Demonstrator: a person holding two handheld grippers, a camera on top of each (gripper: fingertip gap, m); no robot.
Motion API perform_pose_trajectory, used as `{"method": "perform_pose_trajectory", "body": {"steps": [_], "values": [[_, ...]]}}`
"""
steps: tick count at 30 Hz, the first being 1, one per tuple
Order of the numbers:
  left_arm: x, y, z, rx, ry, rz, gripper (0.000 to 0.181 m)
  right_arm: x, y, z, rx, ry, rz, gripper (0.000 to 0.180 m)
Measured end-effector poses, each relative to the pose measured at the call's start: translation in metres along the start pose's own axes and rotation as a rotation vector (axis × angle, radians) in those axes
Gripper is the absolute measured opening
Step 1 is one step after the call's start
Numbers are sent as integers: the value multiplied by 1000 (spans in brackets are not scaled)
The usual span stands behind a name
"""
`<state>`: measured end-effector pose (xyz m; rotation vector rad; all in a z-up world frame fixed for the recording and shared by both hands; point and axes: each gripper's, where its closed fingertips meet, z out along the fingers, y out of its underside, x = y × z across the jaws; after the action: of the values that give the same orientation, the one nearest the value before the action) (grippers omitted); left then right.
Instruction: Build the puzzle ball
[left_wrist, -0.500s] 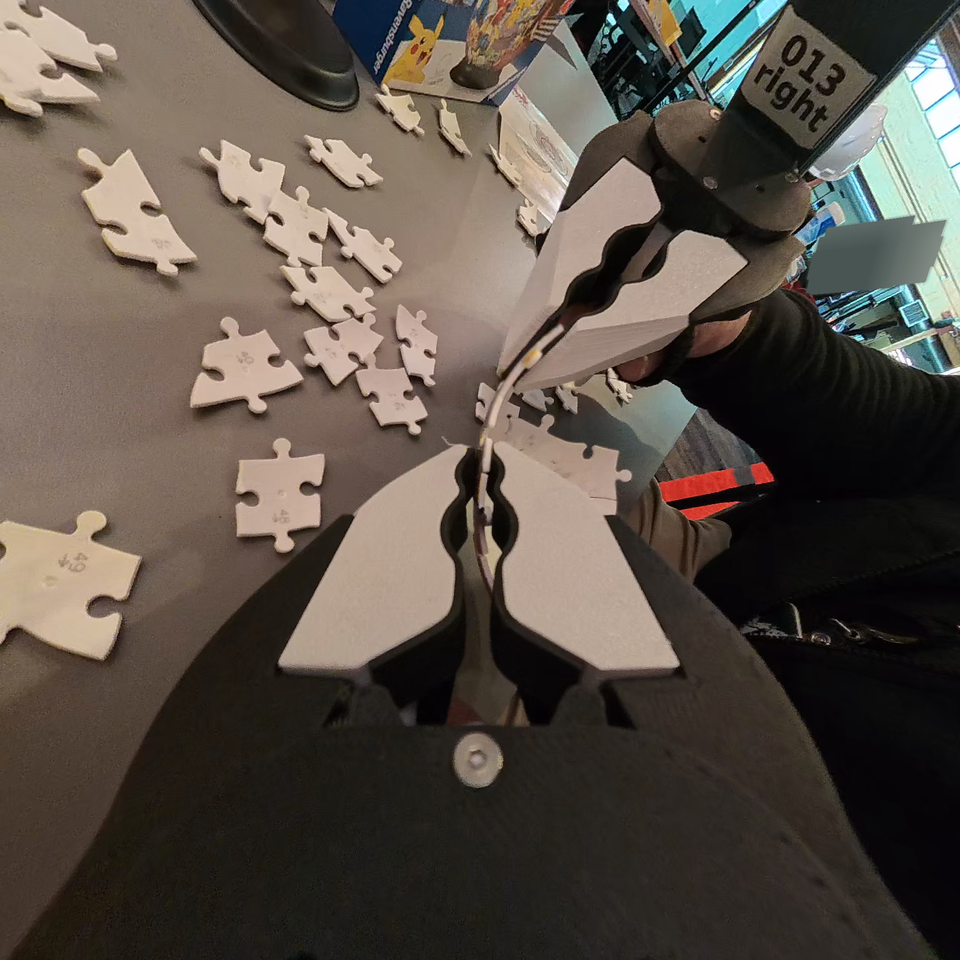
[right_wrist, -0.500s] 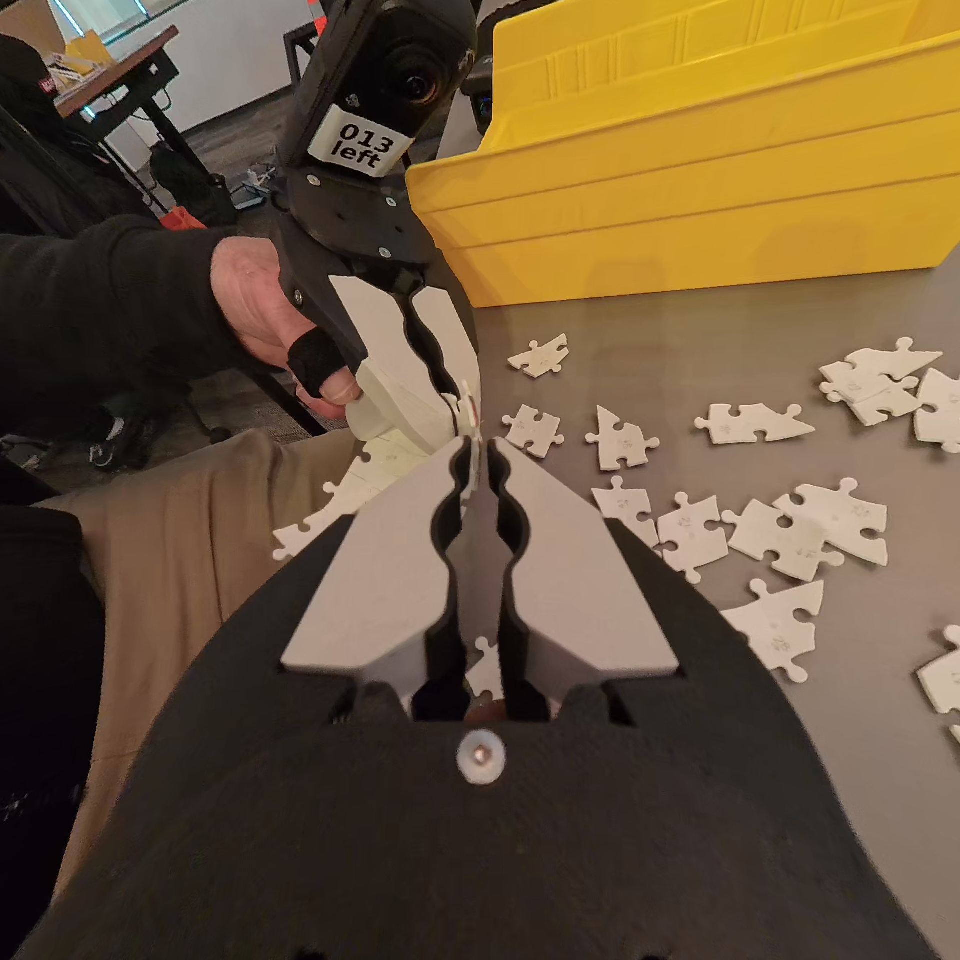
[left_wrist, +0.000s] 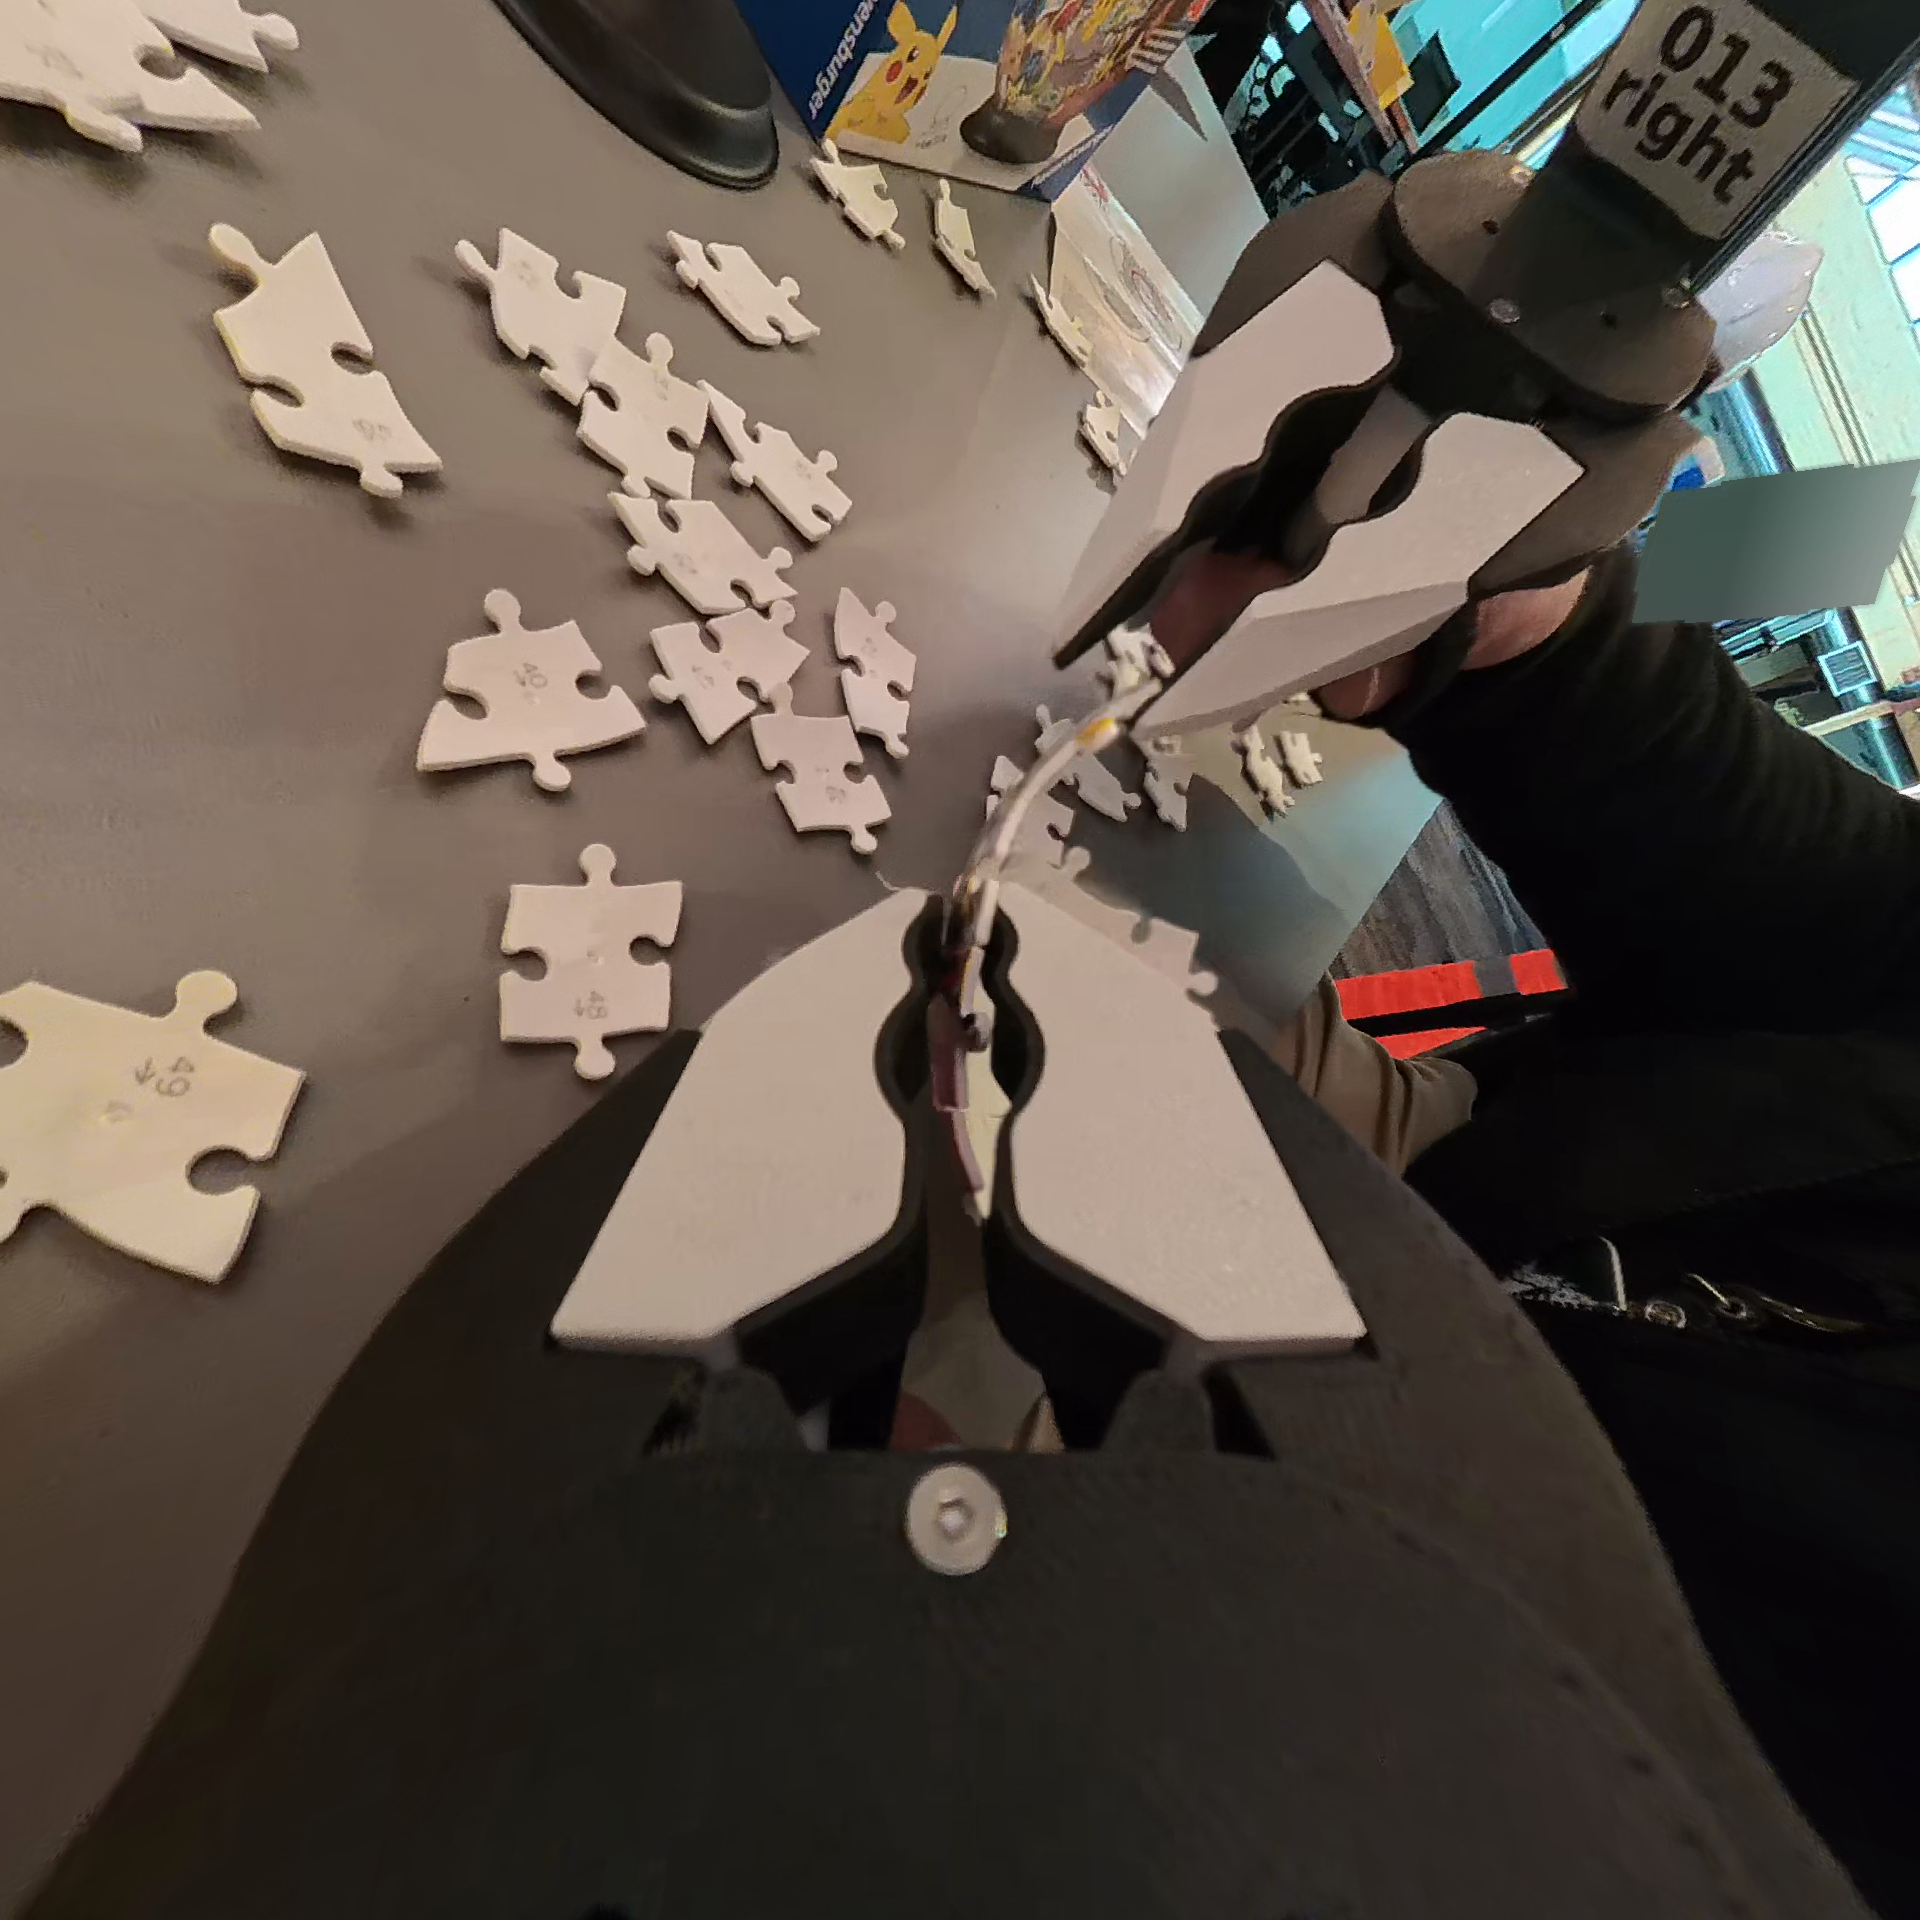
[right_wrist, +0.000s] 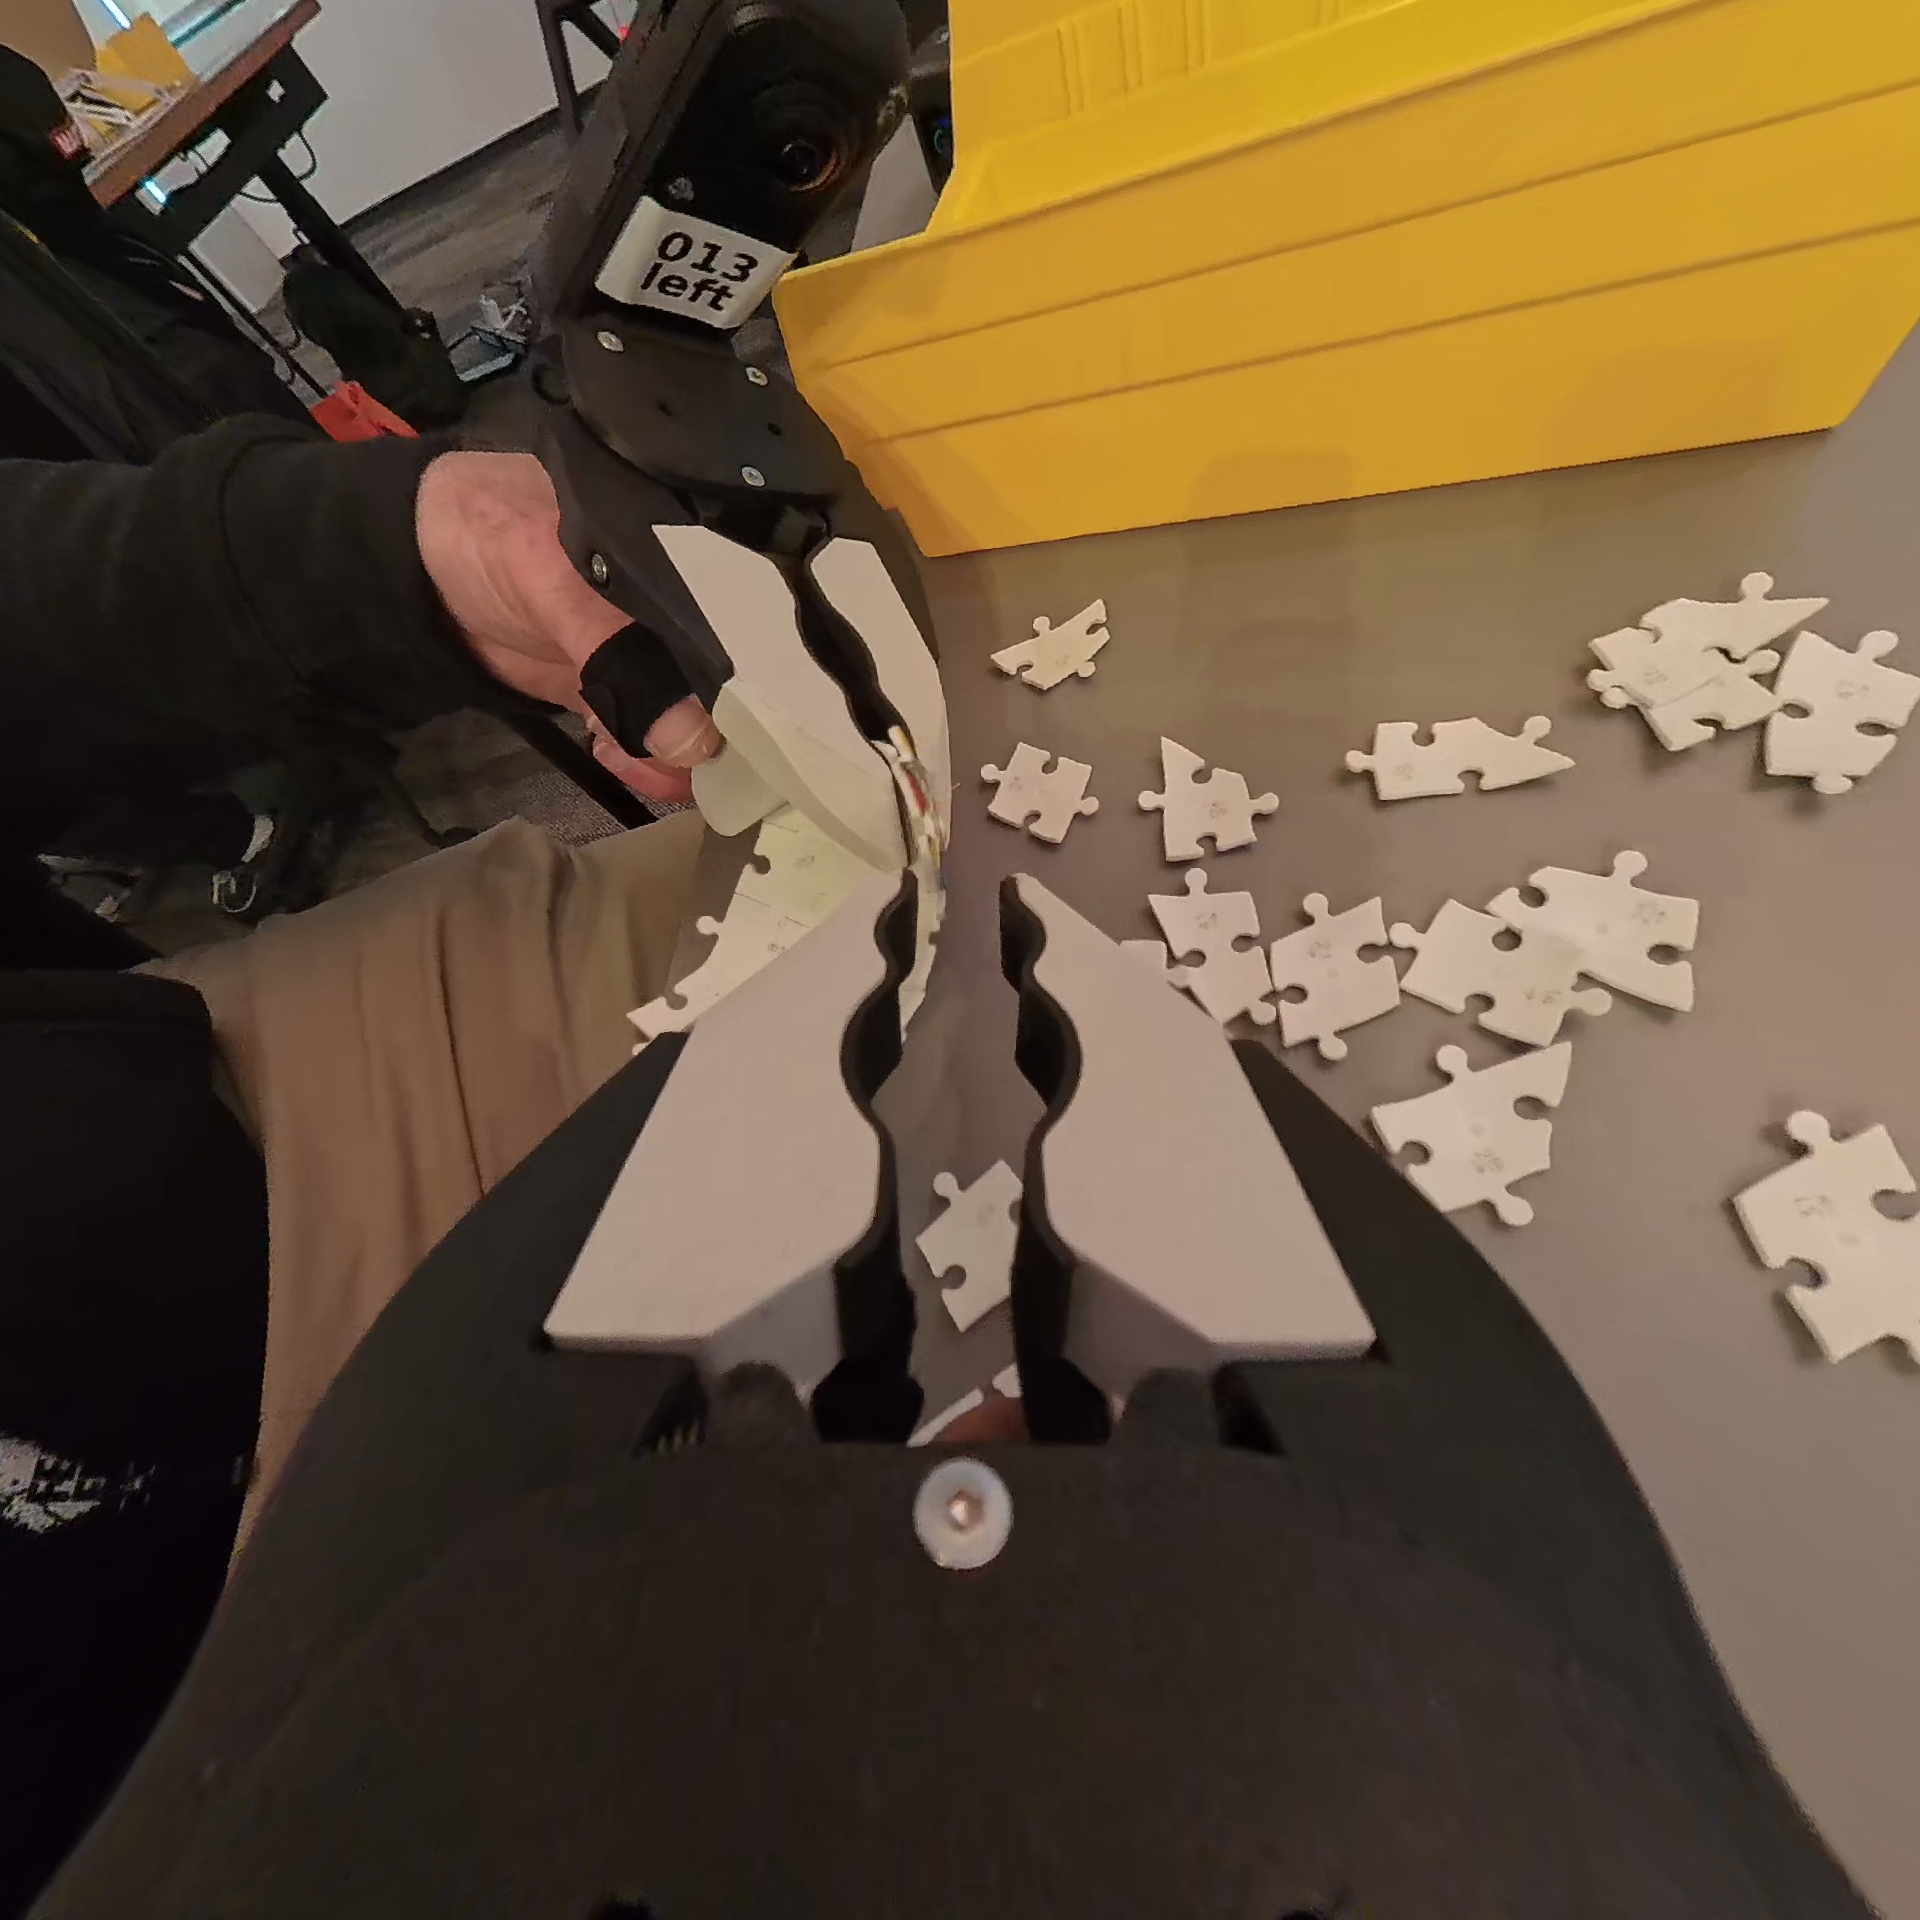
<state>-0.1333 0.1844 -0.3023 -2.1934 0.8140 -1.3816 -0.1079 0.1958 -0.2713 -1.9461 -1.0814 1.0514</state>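
Observation:
My left gripper (left_wrist: 966, 899) is shut on a curved strip of joined puzzle pieces (left_wrist: 1023, 800), seen edge-on and held above the table's near edge. The strip arcs up to my right gripper (left_wrist: 1099, 694), whose jaws stand apart around its far end. In the right wrist view my right gripper (right_wrist: 956, 883) is open; the strip's white underside (right_wrist: 769, 925) lies against its left finger. The left gripper (right_wrist: 920, 847) clamps it from above. Several loose white pieces (left_wrist: 592, 956) (right_wrist: 1330, 966) lie face down on the grey table (left_wrist: 208, 727).
A yellow bin (right_wrist: 1351, 312) stands at the table's back in the right wrist view. A puzzle box (left_wrist: 935, 73) and a black round base (left_wrist: 665, 94) stand at the far side. The person's knees are below the table edge (right_wrist: 416, 1039). The gap from one gripper's tips to the other's is roughly 5 centimetres.
My right gripper has opened and let go of the strip's end; it was shut on it before. The left gripper keeps its hold.

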Motion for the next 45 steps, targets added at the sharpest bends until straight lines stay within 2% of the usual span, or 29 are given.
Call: {"method": "perform_pose_trajectory", "body": {"steps": [13,24,36,45], "values": [[-10,6,1,-36,-97,18,11,7,13,-14,-39,50,26,14],[-10,6,-7,-43,-124,43,18,19,25,-53,-51,148,61,18],[-10,2,-12,-45,-149,84,22,21,74,-94,-214,271,74,23],[-8,2,-15,-46,-151,108,26,11,110,-130,-269,338,116,24]]}}
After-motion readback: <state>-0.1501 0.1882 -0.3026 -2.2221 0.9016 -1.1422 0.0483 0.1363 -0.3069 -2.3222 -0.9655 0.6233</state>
